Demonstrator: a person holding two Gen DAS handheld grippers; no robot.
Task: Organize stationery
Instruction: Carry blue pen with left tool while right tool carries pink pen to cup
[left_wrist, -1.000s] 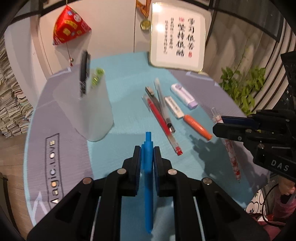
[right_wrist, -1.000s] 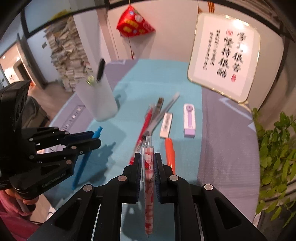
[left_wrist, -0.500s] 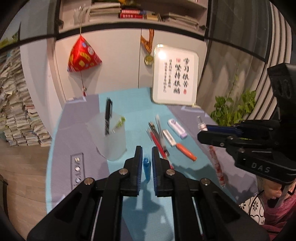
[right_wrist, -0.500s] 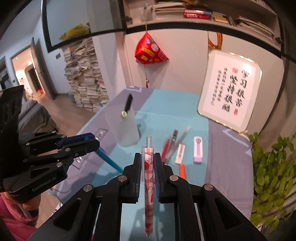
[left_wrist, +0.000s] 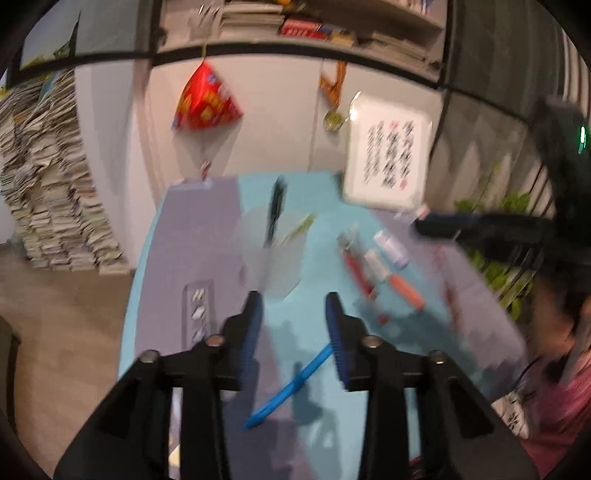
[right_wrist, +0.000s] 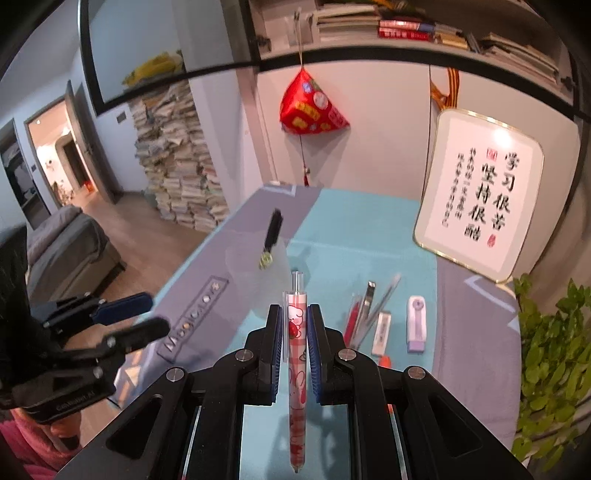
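Note:
My left gripper (left_wrist: 293, 325) is open and empty, held above the table; the view is blurred. A blue pen (left_wrist: 291, 387) lies loose on the teal mat (left_wrist: 321, 236) below it. The frosted pen cup (left_wrist: 273, 254) stands ahead, holding a black pen (left_wrist: 275, 210) and a green one. My right gripper (right_wrist: 295, 332) is shut on a pink cartoon pen (right_wrist: 297, 369), held upright above the mat. The cup (right_wrist: 258, 266) shows in the right wrist view too, left of the pink pen. The left gripper (right_wrist: 129, 317) appears there at the left, open.
Red and clear pens (right_wrist: 364, 310), a white eraser (right_wrist: 382, 328), a purple-white correction tape (right_wrist: 415, 323) and an orange marker (left_wrist: 404, 290) lie on the mat's right side. A framed calligraphy board (right_wrist: 480, 195) leans at the back right. A plant (right_wrist: 550, 354) stands right.
My left gripper has opened and the blue pen has dropped out of it onto the mat. Both grippers have risen and tilted back. The right gripper still holds the pink pen.

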